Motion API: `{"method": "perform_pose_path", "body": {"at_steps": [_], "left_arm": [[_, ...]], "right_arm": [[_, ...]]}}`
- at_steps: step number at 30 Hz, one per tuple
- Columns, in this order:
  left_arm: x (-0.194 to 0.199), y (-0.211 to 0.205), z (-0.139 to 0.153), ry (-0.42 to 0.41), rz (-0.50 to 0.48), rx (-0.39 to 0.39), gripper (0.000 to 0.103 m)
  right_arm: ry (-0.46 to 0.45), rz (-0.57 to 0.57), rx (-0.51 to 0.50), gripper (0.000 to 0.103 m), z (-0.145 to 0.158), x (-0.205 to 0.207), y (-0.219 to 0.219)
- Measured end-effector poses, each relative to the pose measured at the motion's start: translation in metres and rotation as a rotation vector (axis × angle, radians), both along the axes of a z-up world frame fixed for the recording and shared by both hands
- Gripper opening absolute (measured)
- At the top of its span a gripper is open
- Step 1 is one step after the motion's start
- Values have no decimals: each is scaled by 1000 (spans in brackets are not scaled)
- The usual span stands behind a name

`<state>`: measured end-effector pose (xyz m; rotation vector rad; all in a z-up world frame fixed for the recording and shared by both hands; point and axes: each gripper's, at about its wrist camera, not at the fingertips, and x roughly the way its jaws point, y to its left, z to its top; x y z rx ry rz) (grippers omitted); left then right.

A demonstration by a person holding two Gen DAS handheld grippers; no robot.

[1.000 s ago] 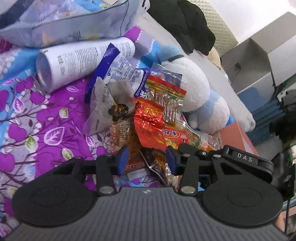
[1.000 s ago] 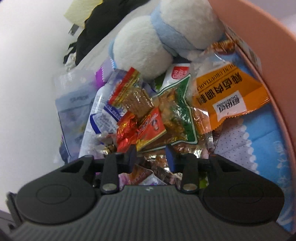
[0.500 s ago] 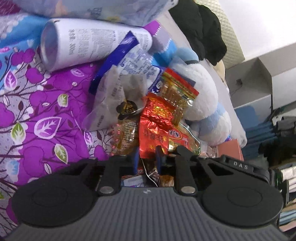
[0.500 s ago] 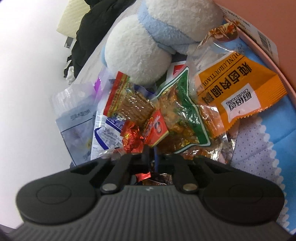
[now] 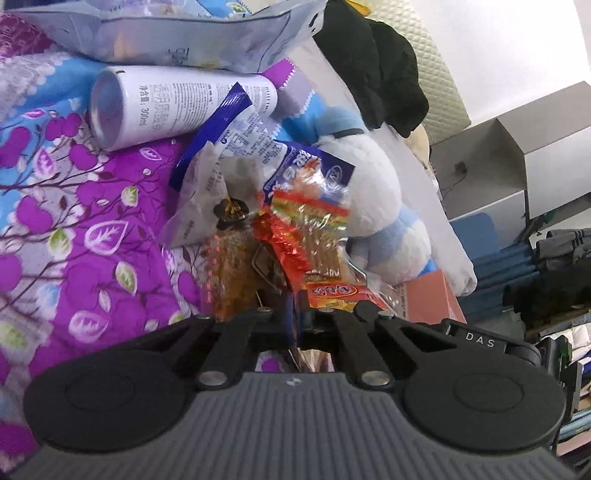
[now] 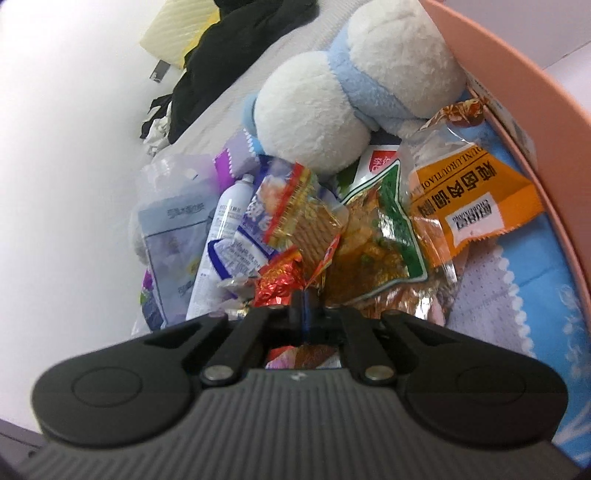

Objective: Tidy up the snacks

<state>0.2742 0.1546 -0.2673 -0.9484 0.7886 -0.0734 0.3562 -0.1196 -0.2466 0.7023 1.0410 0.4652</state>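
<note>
Snack packets lie heaped on a flowered bedspread [image 5: 110, 266]. My left gripper [image 5: 293, 308] has its jaws closing onto the lower edge of a red foil snack packet [image 5: 284, 251], which stands up from the pads. Behind it are a clear packet of golden strips [image 5: 317, 229] and a blue-and-white packet [image 5: 255, 144]. My right gripper [image 6: 303, 308] is shut, pinching the crumpled end of a red foil packet [image 6: 280, 282]. Whether both hold the same packet I cannot tell. A green-edged packet [image 6: 380, 243] and an orange packet [image 6: 469, 206] lie to its right.
A white can [image 5: 173, 107] lies on its side at the back left, under a large grey-blue bag [image 5: 177, 33]. A white-and-blue plush toy [image 6: 332, 110] rests behind the heap. A pink box [image 6: 517, 81] walls the right side. Black clothing [image 5: 376, 66] lies further back.
Both grippers' jaws went from open to together, each onto red foil at the front of the heap. The red packet now stands up from the left pads and the packets around it have shifted.
</note>
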Motion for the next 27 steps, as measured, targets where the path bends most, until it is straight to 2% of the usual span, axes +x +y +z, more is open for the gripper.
{"method": "perform_pose_path", "body": {"at_steps": [11, 27], "left_arm": [[-74, -16, 26, 11, -18, 35, 0], [-172, -31, 41, 30, -17, 52, 0]], "right_arm": [[-9, 28, -42, 3, 23, -70, -15], [-30, 35, -71, 3, 41, -171, -42]]}}
